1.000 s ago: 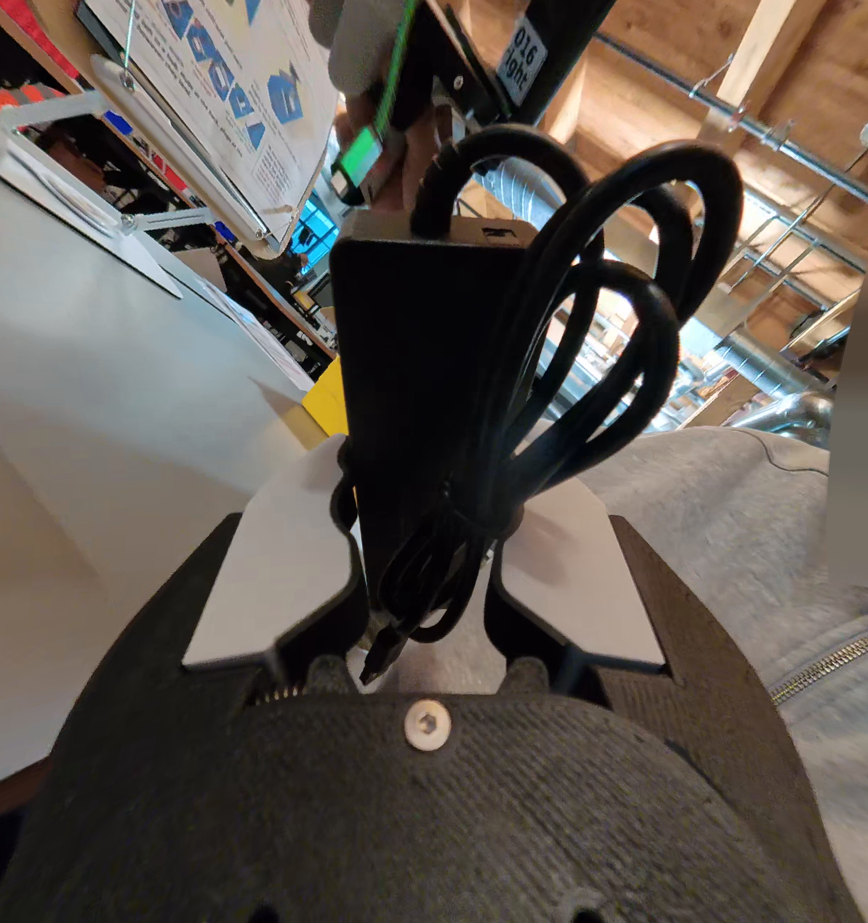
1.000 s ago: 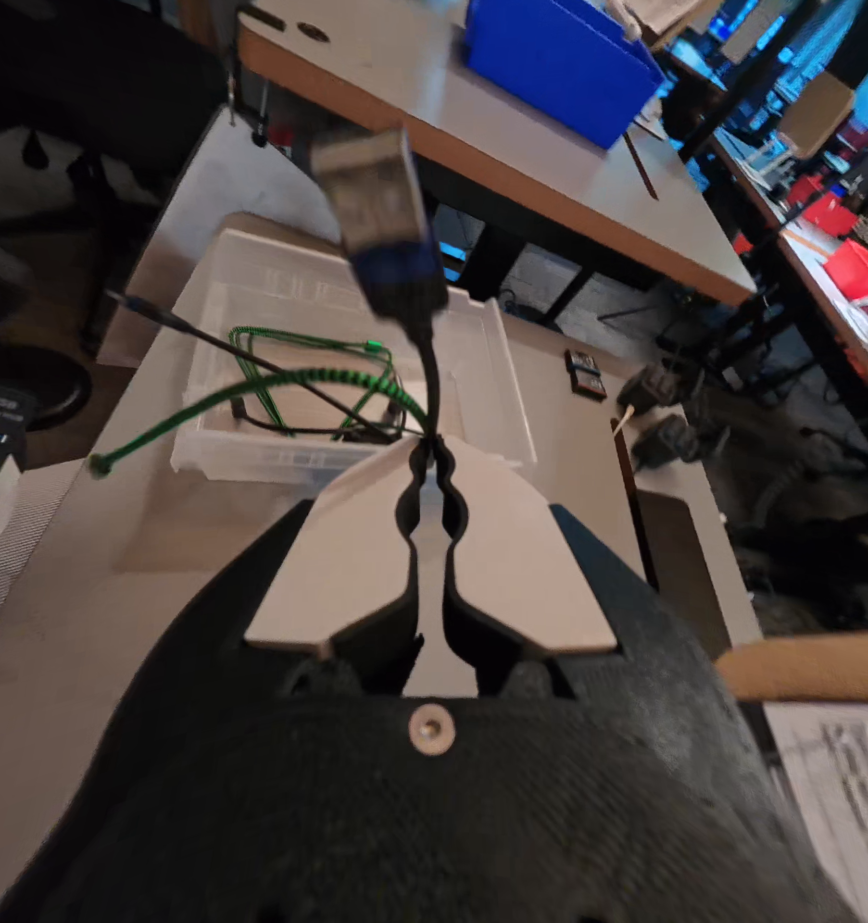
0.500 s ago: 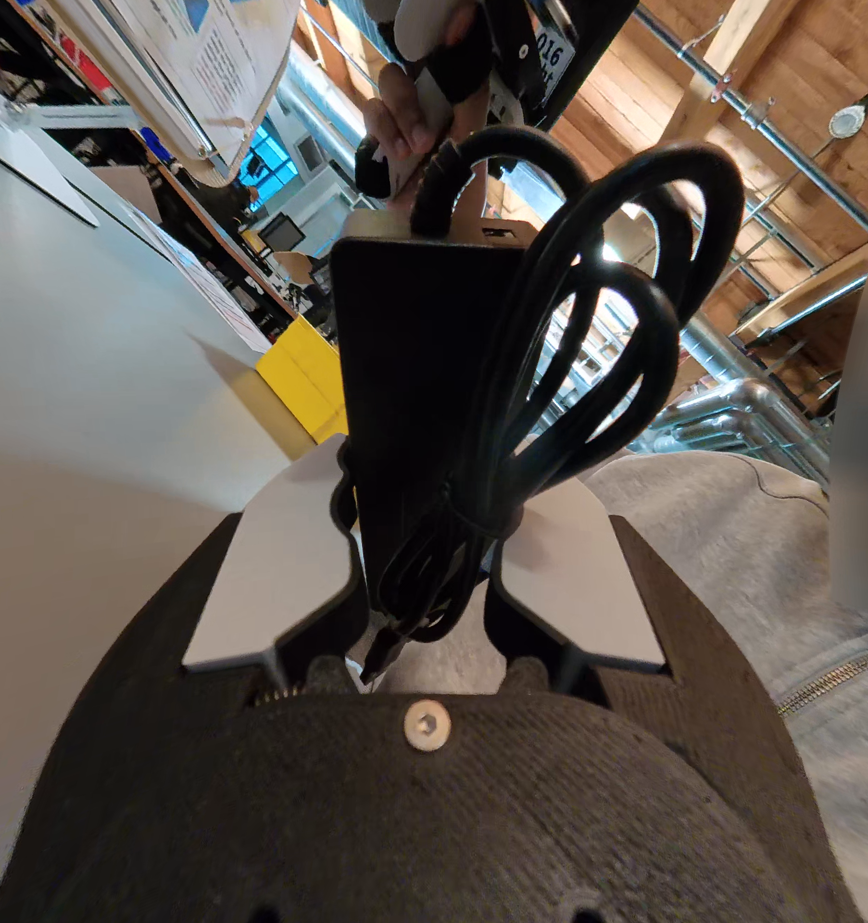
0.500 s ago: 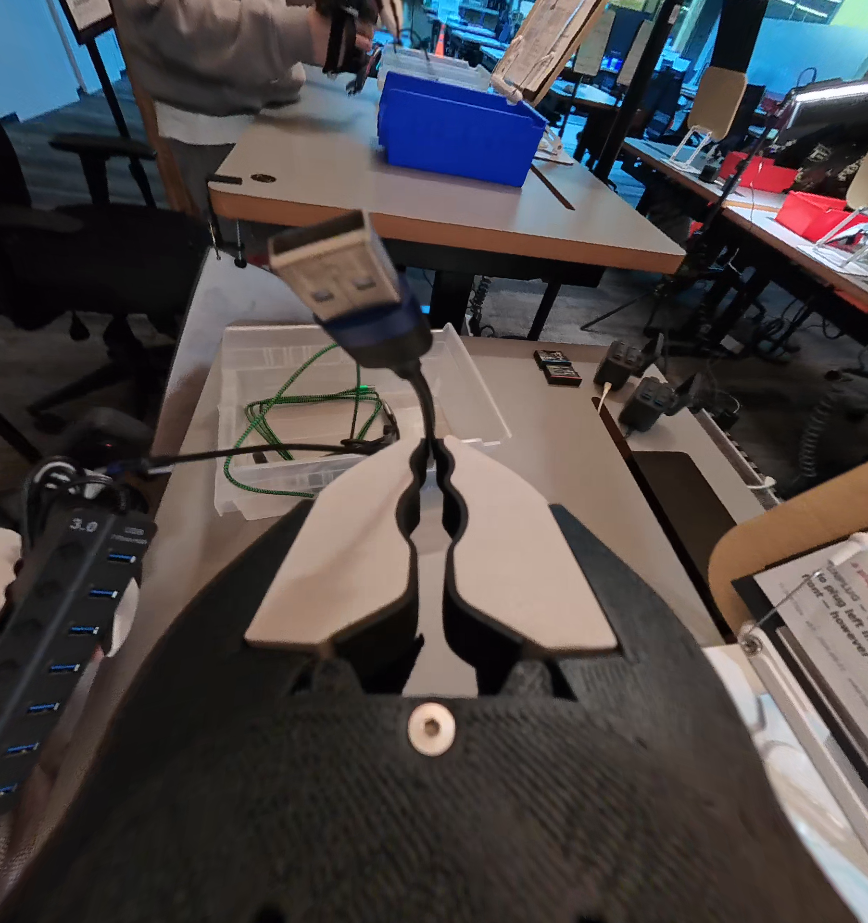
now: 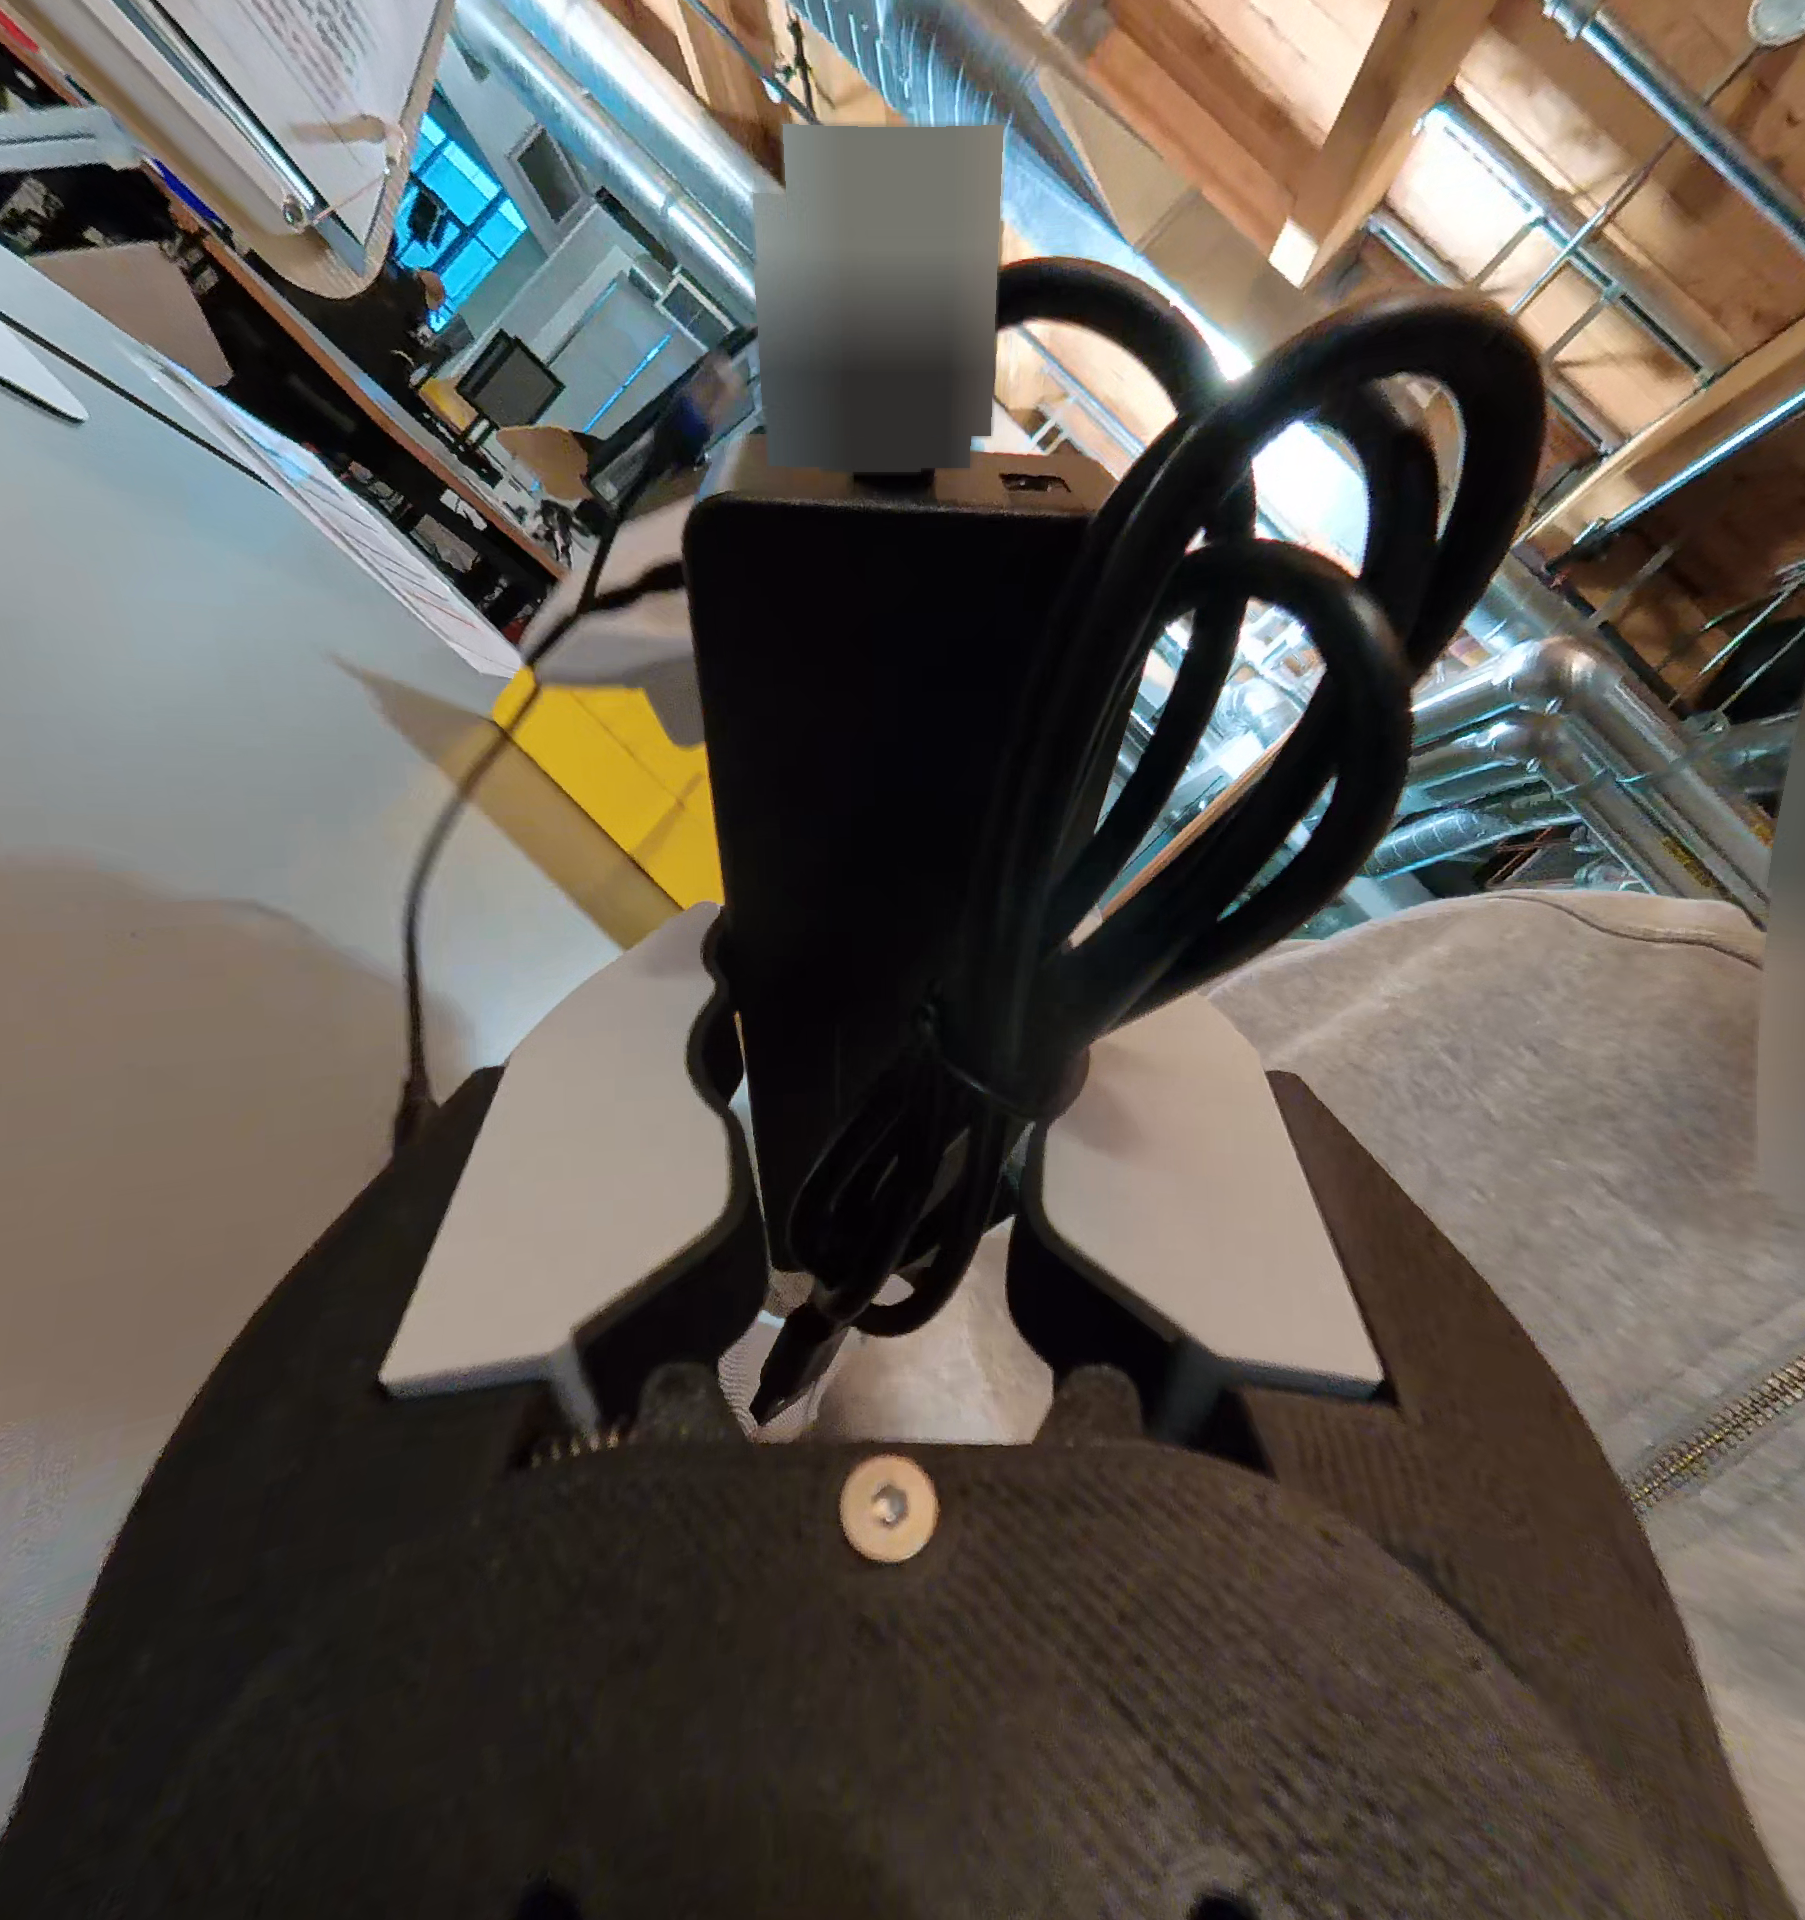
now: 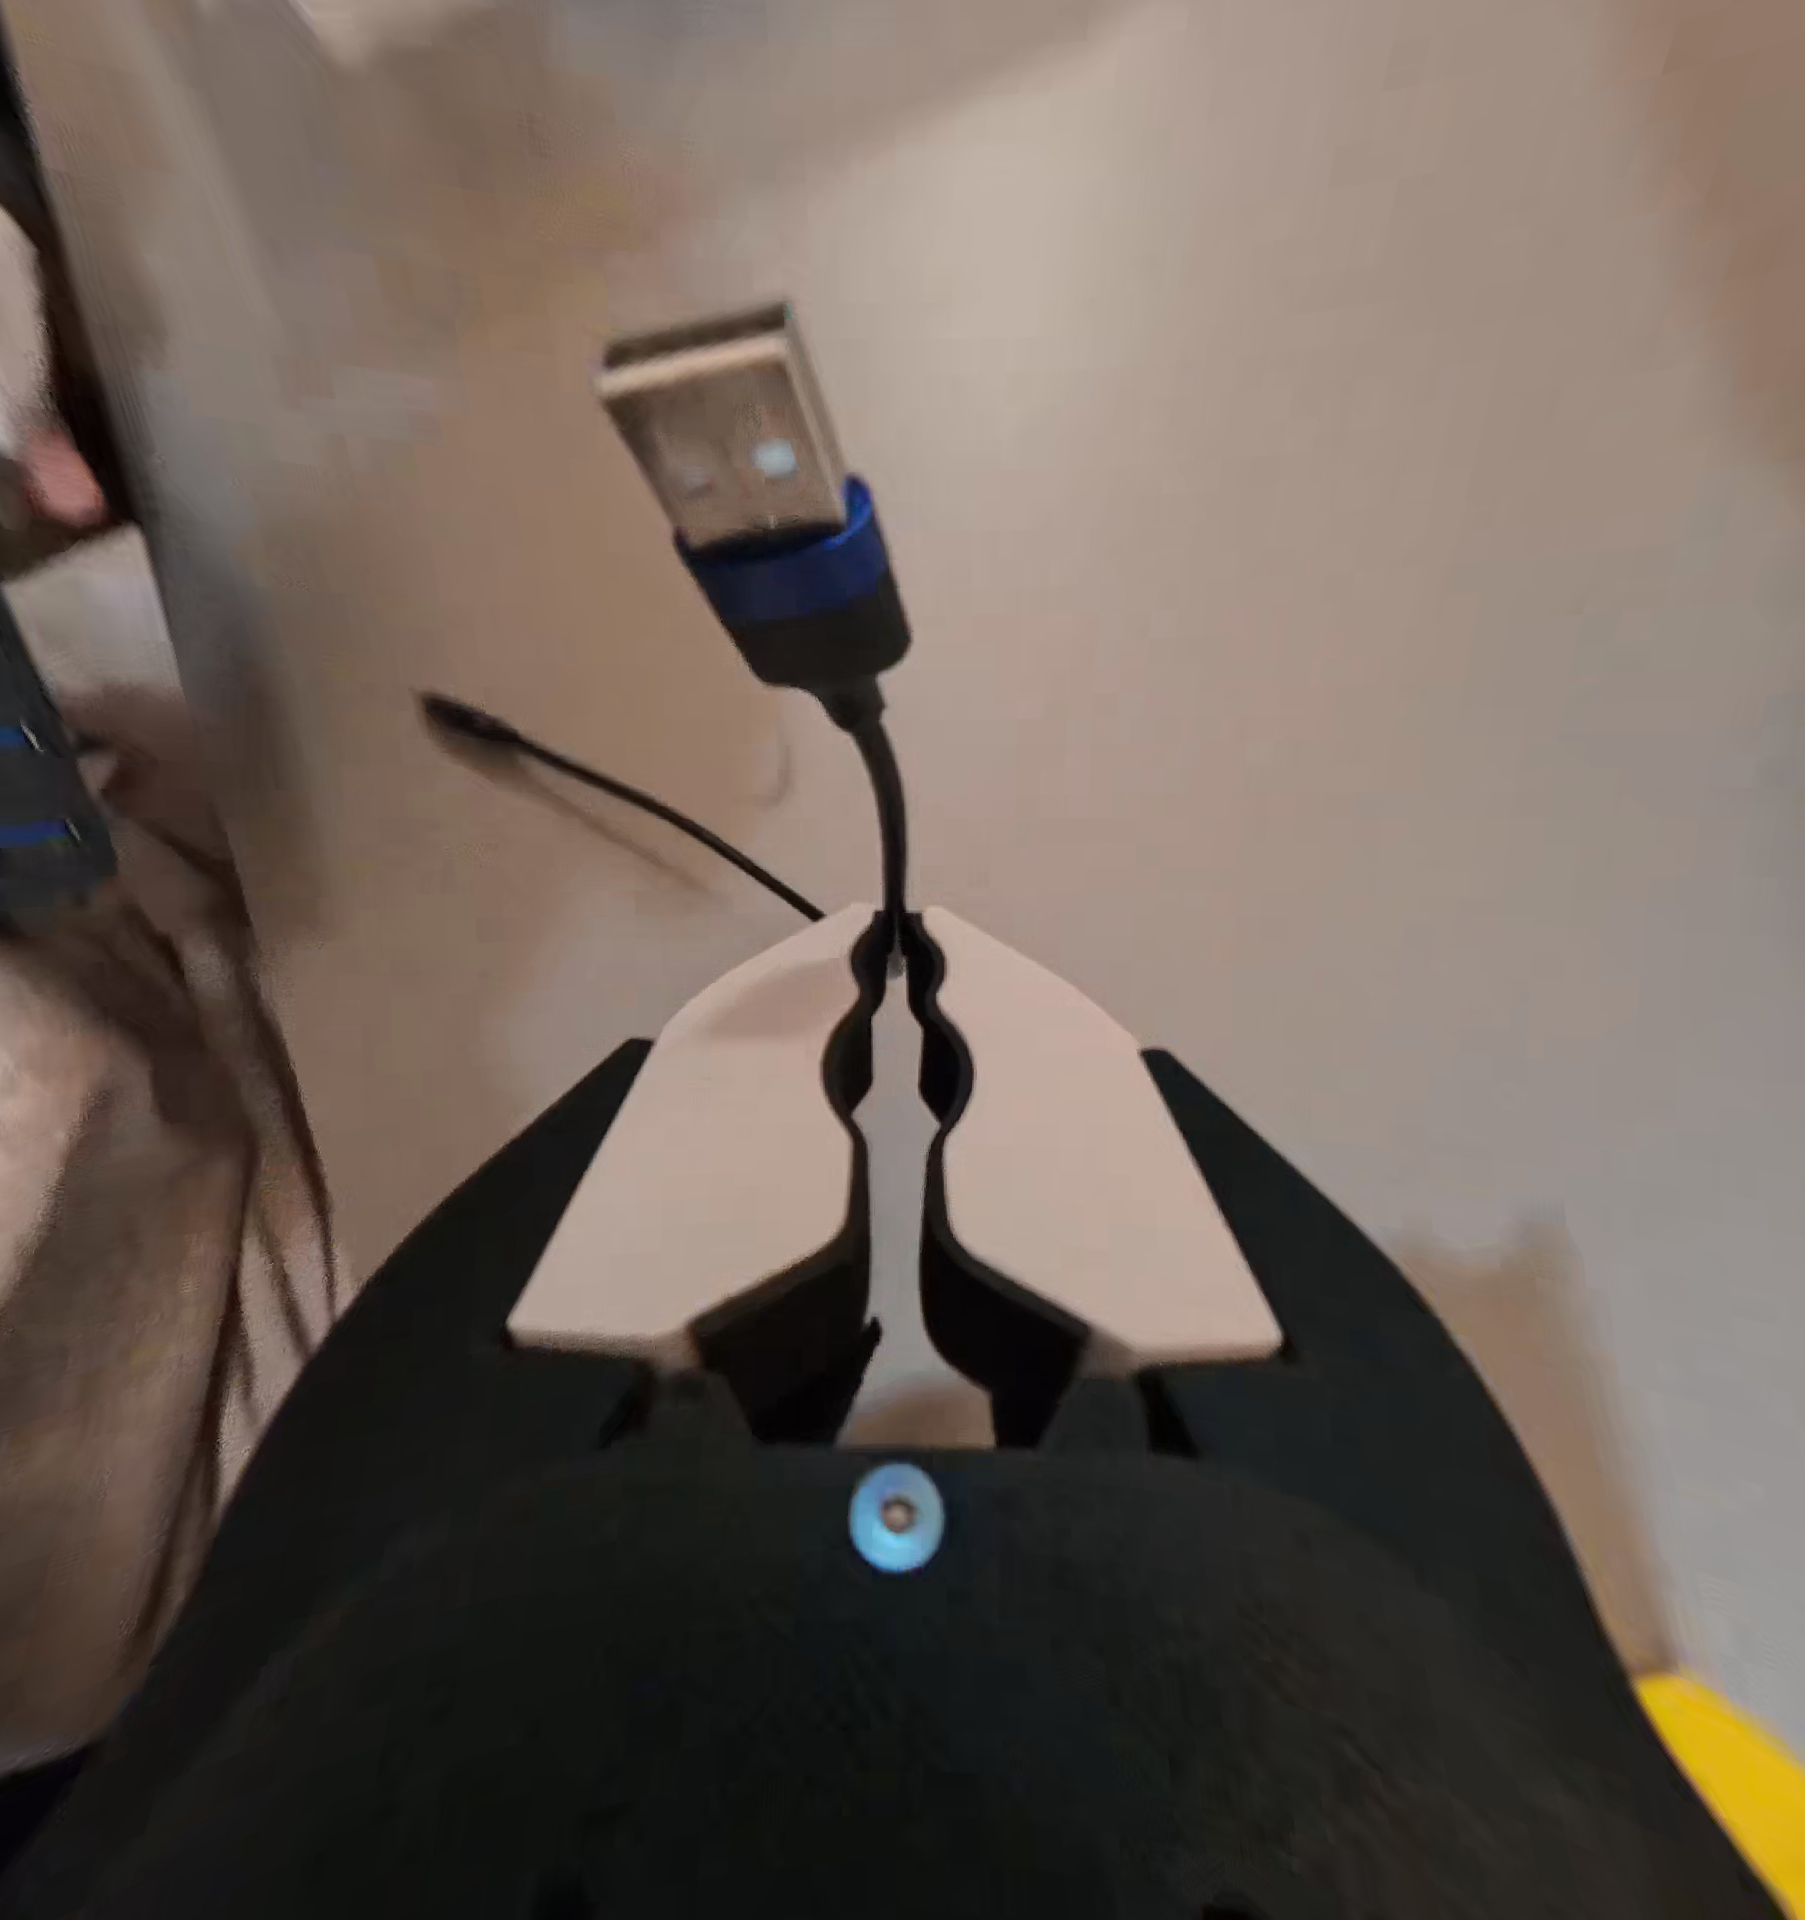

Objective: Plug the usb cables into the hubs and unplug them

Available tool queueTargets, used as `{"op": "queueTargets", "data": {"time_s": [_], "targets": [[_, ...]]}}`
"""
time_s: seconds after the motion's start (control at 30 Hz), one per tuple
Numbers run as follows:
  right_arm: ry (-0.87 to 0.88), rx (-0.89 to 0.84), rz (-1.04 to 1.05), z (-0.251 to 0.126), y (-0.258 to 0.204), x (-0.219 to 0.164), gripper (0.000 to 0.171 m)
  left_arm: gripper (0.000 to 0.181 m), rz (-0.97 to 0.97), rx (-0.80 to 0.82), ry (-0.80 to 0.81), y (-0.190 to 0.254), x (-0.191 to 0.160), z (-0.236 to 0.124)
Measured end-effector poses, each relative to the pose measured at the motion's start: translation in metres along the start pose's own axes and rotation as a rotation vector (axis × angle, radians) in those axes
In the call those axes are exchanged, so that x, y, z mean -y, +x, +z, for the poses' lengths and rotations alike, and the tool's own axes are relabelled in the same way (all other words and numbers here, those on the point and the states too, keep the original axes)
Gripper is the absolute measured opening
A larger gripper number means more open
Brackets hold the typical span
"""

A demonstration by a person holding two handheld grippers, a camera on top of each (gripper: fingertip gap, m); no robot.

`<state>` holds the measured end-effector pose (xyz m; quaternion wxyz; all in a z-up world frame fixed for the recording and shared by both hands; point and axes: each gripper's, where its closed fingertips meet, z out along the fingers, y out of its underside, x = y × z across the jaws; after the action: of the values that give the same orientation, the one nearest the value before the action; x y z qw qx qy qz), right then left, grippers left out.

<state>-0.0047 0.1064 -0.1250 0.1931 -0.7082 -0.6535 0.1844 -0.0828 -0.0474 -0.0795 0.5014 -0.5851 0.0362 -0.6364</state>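
Observation:
My left gripper (image 5: 877, 997) is shut on a black USB hub (image 5: 856, 779) and holds it upright, back face toward the camera. The hub's own thick black cable (image 5: 1241, 675) hangs coiled and tied along its right side. My right gripper (image 6: 896, 925) is shut on a thin black cable just below its USB-A plug (image 6: 732, 447), which has a blue collar and sticks up past the fingertips. The hub's port side, with blue ports, shows at the left edge of the right wrist view (image 6: 4, 748). The plug is apart from the hub.
The thin cable's free end (image 6: 462, 717) trails over the beige table (image 6: 1293, 520) and also runs up the left of the left wrist view (image 5: 430, 883). A yellow box (image 5: 617, 779) sits behind the hub. A grey sleeve (image 5: 1500, 1091) lies at the right.
The right wrist view has swung down from the room and the clear tray to the bare tabletop, still holding the plug. The hub stays gripped; the thin cable has come into the left view.

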Motion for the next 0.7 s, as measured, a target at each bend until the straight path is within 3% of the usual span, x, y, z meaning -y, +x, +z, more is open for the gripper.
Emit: {"op": "queueTargets", "data": {"time_s": [0.1, 0.2, 0.5, 0.7], "targets": [[-0.154, -0.032, 0.093, 0.014, 0.001, -0.052, 0.004, 0.054, -0.031, 0.010, -0.002, -0.003, -0.006, 0.003], [-0.138, -0.071, 0.144, 0.025, 0.009, -0.074, 0.004, 0.054, -0.075, 0.014, 0.011, -0.005, -0.012, 0.008], [0.060, -0.010, 0.204, 0.042, 0.000, -0.086, 0.011, 0.054, 0.031, 0.105, -0.011, -0.012, -0.019, 0.027], [0.186, -0.062, 0.219, 0.041, 0.011, -0.073, 0.021, 0.053, 0.045, 0.132, 0.081, -0.020, 0.001, 0.035]]}}
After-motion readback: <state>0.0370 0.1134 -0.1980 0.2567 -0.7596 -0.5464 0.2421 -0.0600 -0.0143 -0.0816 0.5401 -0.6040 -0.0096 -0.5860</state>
